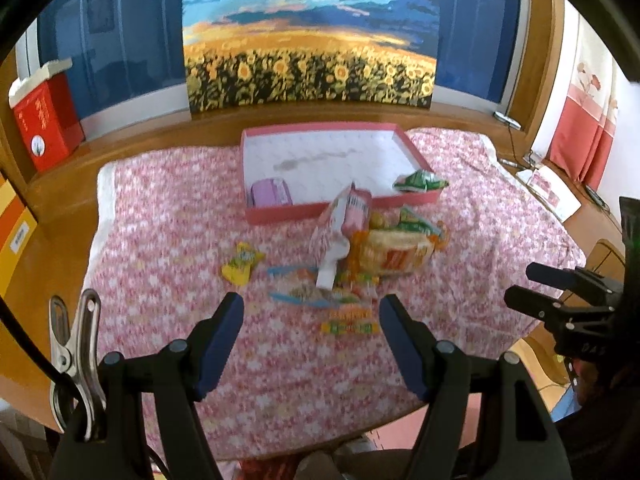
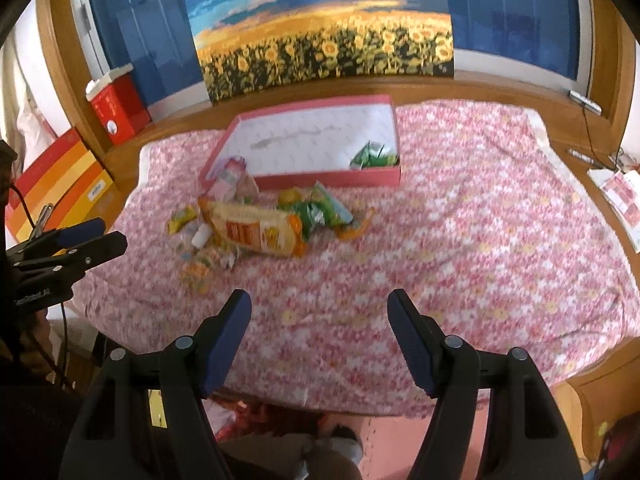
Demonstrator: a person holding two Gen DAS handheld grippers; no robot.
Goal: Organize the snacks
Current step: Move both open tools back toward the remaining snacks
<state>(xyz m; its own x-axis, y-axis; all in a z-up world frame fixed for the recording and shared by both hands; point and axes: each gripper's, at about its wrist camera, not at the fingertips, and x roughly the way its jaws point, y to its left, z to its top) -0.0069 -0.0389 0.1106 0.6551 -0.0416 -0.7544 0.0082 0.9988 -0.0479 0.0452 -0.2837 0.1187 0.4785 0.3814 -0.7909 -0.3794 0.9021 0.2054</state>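
Pink-and-white floral cloth [image 1: 160,248] over brown wooden worktop [image 1: 64,216]; pink-rimmed white shallow box [image 1: 340,160]; green packet [image 1: 420,182]; yellow small packet [image 1: 242,266]; orange-yellow bread bag [image 2: 256,232]; sunflower-field painting [image 1: 308,40]; red carton [image 1: 44,120].

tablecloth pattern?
Pink and white floral print with small yellow flowers on the tablecloth; clearest in the right wrist view.
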